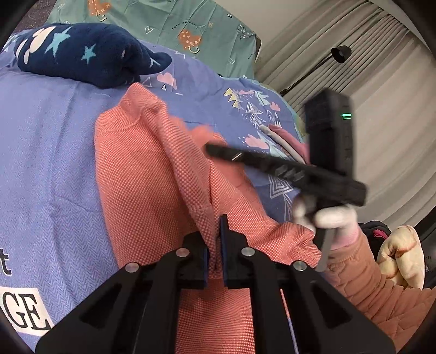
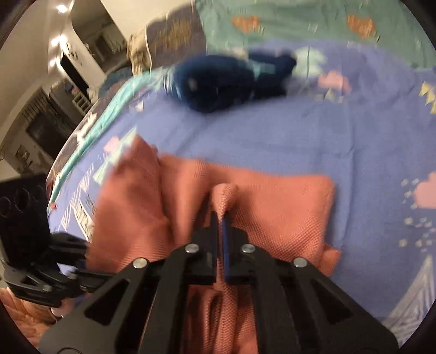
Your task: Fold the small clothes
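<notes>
A small coral-pink knit garment [image 1: 141, 168] lies on a blue patterned bedspread [image 1: 49, 152]. My left gripper [image 1: 215, 231] is shut on a fold of its near edge. In the right wrist view my right gripper [image 2: 220, 220] is shut on another pinch of the same garment [image 2: 272, 207], which rises in a peak between the fingers. The right gripper's body [image 1: 321, 168] shows in the left wrist view, held by a white-gloved hand, to the right of the garment. The left gripper's body [image 2: 32, 245] shows at the left edge of the right wrist view. The right wrist view is blurred.
A navy garment with stars [image 1: 87, 54] lies bunched at the far side of the bed; it also shows in the right wrist view [image 2: 231, 79]. A green patterned sheet [image 1: 177, 24] lies beyond. A pink and grey cloth [image 1: 286, 139], curtains [image 1: 381, 68] and a lamp [image 1: 340, 53] are at right.
</notes>
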Demonstrator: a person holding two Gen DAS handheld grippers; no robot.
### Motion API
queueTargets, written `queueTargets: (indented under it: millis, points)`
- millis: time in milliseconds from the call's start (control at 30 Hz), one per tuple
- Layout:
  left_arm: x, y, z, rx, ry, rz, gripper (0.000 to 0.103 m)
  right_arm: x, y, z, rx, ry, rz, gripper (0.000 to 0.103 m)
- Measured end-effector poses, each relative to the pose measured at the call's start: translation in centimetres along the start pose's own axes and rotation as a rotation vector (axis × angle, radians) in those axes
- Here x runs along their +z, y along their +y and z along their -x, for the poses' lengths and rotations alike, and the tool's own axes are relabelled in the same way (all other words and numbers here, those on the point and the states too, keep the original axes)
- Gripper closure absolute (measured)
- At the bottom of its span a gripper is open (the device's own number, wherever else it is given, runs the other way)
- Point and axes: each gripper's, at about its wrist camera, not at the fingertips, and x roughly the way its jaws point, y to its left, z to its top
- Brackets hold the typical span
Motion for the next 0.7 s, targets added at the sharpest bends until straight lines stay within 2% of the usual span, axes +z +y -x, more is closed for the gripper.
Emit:
queueTargets:
  millis: [67, 100, 133, 167, 233, 267, 333, 400, 433, 467, 600, 700]
  points:
    - [0.1, -0.1, 0.5, -0.012, -0.017, 0.001, 0.096, 0.3, -0.5, 2.8, -0.07, -0.104, -0.025, 0.1]
    - [0.2, -0.2, 0.7, -0.023, -0.023, -0.001, 0.096, 0.4, -1.5, 4.0, -0.145, -0.143, -0.046, 0.1]
    - [0.4, -0.4, 0.9, -0.037, -0.031, -0.006, 0.096, 0.4, -2.7, 4.2, -0.16, -0.138, -0.077, 0.1]
    - [0.7, -0.6, 0.9, -0.036, -0.036, -0.011, 0.096, 0.3, -3.8, 3.9, -0.145, -0.122, -0.112, 0.097]
    - [1.4, -1.2, 0.8, -0.022, -0.039, -0.027, 0.093, -0.2, -6.6, 2.9, -0.089, -0.081, -0.211, 0.083]
    - [1.7, -1.6, 0.7, -0.02, -0.042, -0.04, 0.089, -0.6, -7.3, 2.8, -0.106, -0.077, -0.24, 0.081]
    - [2.5, -2.5, 0.6, -0.009, -0.039, -0.073, 0.087, -1.3, -7.8, 3.8, -0.147, -0.109, -0.268, 0.08]
    - [3.3, -3.4, 0.3, -0.003, -0.036, -0.1, 0.082, -1.9, -7.8, 5.2, -0.115, -0.138, -0.297, 0.08]
    - [3.7, -3.7, 0.2, -0.004, -0.044, -0.107, 0.071, -2.3, -7.6, 6.2, -0.094, -0.155, -0.302, 0.08]
    - [4.0, -4.2, 0.4, -0.009, -0.064, -0.111, 0.055, -2.8, -7.2, 7.0, -0.089, -0.167, -0.295, 0.08]
    - [4.5, -6.5, 2.3, -0.075, -0.164, -0.16, 0.047, -6.5, -5.6, 10.7, -0.062, -0.184, -0.257, 0.072]
    - [4.3, -7.6, 2.9, -0.053, -0.179, -0.19, 0.044, -9.2, -4.8, 12.1, -0.04, -0.186, -0.263, 0.071]
